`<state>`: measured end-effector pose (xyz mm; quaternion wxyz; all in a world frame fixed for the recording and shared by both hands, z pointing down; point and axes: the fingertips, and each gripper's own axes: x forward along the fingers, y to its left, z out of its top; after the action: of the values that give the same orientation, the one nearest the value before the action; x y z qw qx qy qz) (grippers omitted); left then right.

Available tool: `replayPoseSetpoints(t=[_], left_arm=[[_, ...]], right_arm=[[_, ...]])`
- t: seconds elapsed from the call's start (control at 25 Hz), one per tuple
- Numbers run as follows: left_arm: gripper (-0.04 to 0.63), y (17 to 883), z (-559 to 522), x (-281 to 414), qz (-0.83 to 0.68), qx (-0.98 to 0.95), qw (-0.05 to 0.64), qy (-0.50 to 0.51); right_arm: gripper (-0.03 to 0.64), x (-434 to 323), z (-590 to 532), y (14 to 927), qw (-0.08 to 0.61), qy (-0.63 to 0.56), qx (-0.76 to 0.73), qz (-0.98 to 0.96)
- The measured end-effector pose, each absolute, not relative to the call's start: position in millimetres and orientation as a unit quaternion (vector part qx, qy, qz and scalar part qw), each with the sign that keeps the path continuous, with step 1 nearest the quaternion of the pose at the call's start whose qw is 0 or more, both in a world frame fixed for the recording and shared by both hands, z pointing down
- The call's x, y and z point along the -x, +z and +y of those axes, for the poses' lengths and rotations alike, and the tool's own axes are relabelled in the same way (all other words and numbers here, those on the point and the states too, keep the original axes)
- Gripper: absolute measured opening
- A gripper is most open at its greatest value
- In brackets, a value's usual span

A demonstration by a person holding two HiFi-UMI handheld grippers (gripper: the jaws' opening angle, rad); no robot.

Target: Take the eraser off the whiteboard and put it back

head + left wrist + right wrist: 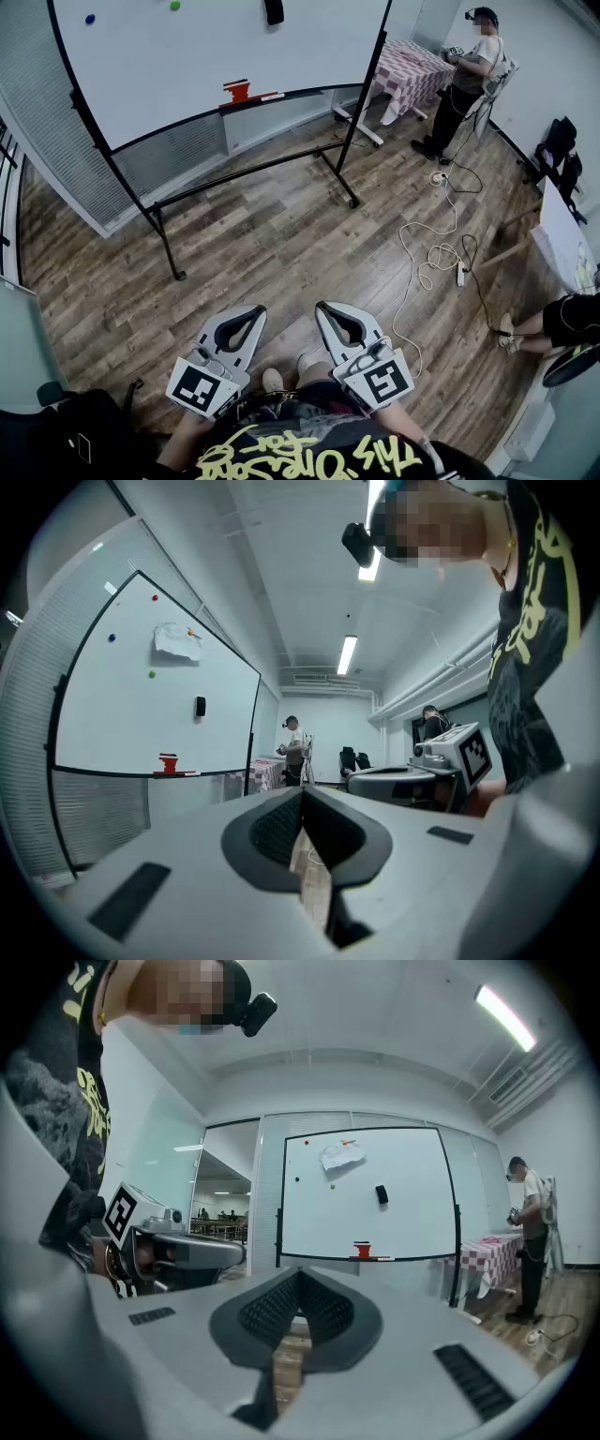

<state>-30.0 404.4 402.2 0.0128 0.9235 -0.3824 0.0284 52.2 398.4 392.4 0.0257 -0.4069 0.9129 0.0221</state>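
Grey plastic jaws on my right gripper [298, 1275] are pressed tip to tip with nothing between them. My left gripper [302, 791] is closed the same way and is just as empty. Both point level, side by side and slightly apart, at the near edge of the head view above the wood-plank floor [281, 234]. Beyond them, across a bare stretch of planks, the whiteboard [216, 66] stands on its black frame. The black eraser [274, 11] sits on the board's face, about mid-height and a little right of centre, well apart from both grippers. Below it, slightly to the left, a red object [238, 90] rests on the board's tray. At the far right a person [469, 80] stands beside a table with a checked cloth [408, 67]. A white cable [427, 258] loops over the floor on the right.
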Motion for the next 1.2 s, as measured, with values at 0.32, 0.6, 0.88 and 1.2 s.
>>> replayPoseSetpoints(t=[0.32,0.6,0.88,1.2], left_arm=[[0.008,399.7,408.7,28.5,-0.380,-0.924,0.011,0.028],[0.008,401.5,412.7,30.1,-0.378,-0.925,0.010,0.029],[0.008,390.6,411.5,29.4,-0.385,-0.923,0.016,0.008],[0.008,392.4,390.7,34.3,-0.391,-0.919,0.007,0.047]], right_arm=[[0.008,-51.3,402.4,391.2,0.024,0.022,0.408,0.912],[0.009,-49.7,406.6,393.8,0.034,0.002,0.409,0.912],[0.009,-50.9,408.0,392.5,0.031,-0.004,0.419,0.908],[0.009,-54.0,388.6,395.7,0.014,-0.026,0.426,0.904]])
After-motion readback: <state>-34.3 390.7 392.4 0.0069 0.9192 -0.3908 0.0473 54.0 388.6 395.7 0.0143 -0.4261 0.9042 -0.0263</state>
